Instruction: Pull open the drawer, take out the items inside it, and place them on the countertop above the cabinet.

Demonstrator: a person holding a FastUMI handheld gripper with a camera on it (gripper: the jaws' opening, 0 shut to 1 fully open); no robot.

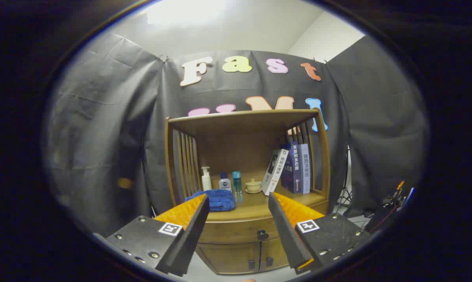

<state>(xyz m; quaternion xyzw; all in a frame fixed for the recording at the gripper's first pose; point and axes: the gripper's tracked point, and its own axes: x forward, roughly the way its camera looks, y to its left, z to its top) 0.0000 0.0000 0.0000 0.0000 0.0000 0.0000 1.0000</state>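
Approach stage: the gripper [238, 219] hangs with fingers spread apart and empty, aimed at the wooden cabinet [247, 172]. The closed drawer [240, 232] lies between and just beyond the fingertips, its dark knob [262, 235] centred, the worktop [255, 205] above it. Next, likely, the fingers must close on the knob and pull back.

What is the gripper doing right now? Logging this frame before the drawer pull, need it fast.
Gripper: open, holding nothing, fingers spread apart in front of the closed drawer, not touching it.
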